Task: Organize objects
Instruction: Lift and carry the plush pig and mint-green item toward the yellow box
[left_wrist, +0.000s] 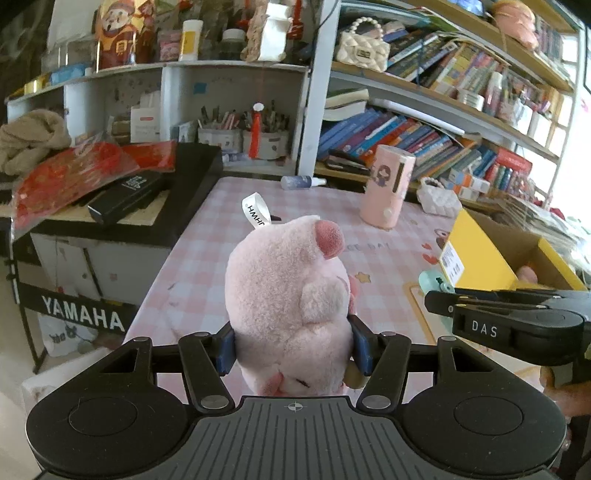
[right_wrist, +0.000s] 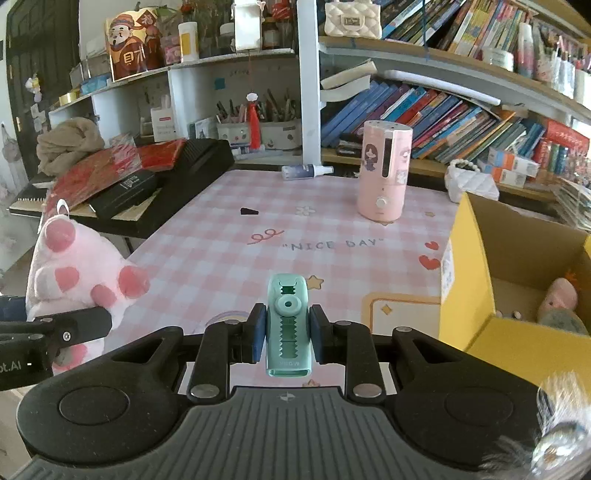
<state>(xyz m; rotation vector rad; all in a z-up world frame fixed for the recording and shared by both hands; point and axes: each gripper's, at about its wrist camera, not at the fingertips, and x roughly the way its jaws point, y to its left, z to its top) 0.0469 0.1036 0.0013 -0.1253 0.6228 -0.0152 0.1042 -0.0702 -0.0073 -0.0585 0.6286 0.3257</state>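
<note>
The left tongs (left_wrist: 293, 347) are clamped on a pink plush pig (left_wrist: 291, 306), with one blue pad pressed into each flank of the toy; the pig is held above the near-left part of the tabletop (left_wrist: 207, 258), and a white fabric label (left_wrist: 255, 210) projects from its upper end. The right tongs (right_wrist: 286, 334) are clamped on a mint-green plastic clip (right_wrist: 288, 325), gripped on both long sides and held lengthwise along the fingers, above the near edge of the tabletop. In the right wrist view the pig appears at the far left, its pink-padded feet facing the camera, well apart from the clip. A yellow cardboard box (right_wrist: 476, 273) stands open on the right side of the tabletop, near the right tongs; a plush toy (right_wrist: 559, 299) lies inside it. A pink humidifier (right_wrist: 384, 170) stands upright toward the far side of the tabletop, and a small spray bottle (right_wrist: 306, 171) lies on its side at the far edge. A black keyboard (left_wrist: 173, 184) carrying red packets adjoins the tabletop on the left.
</note>
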